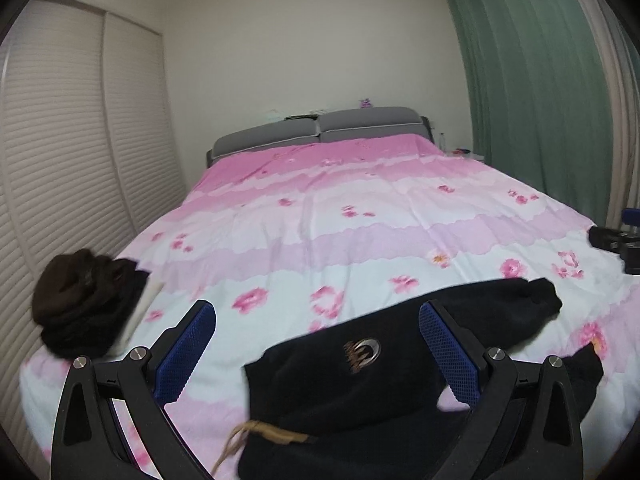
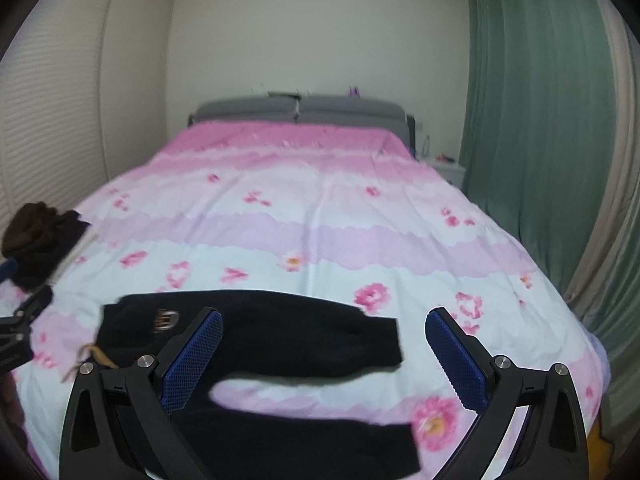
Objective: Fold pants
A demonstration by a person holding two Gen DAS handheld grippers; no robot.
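Black pants [image 1: 340,376] with a gold logo and a tan drawstring lie spread on the pink floral bed cover [image 1: 320,220]. The waist is to the left and the two legs [image 2: 288,340] run to the right. My left gripper [image 1: 318,352] is open and empty, hovering over the waist. My right gripper [image 2: 324,354] is open and empty, hovering over the legs near their cuffs. The right gripper shows at the right edge of the left wrist view [image 1: 618,240]. The left gripper shows at the left edge of the right wrist view [image 2: 24,320].
A pile of dark brown and black clothes [image 1: 88,304] lies at the bed's left edge. A louvred wardrobe [image 1: 60,140] stands left. Green curtains [image 2: 540,120] hang right. A grey headboard [image 1: 320,128] and a nightstand [image 2: 448,168] are at the far end.
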